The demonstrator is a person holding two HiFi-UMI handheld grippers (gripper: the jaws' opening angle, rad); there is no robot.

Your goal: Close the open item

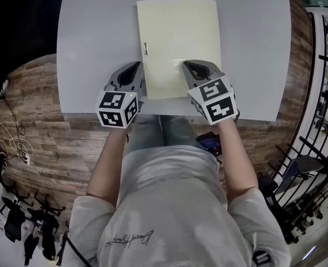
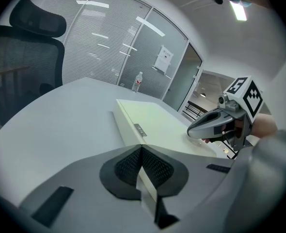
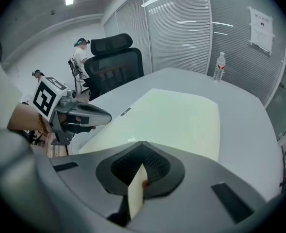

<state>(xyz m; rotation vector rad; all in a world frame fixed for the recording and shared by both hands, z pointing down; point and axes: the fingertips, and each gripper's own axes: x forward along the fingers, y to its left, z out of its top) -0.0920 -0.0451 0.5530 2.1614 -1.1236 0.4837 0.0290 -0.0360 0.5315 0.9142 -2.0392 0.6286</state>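
I hold my left grey two-jaw gripper (image 1: 135, 67) and my right grey two-jaw gripper (image 1: 188, 64) side by side, both pointing away from me. My bare forearms (image 1: 109, 160) reach forward from my body. Each gripper's jaws are pressed together on a thin edge of the flat pale-yellow folder (image 1: 178, 43).

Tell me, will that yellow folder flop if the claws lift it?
Probably bendy: the cover edge of the yellow folder curls up slightly at the right claw. It looks slim, so likely light. Lying flat on the smooth table, it should slide, not roll.
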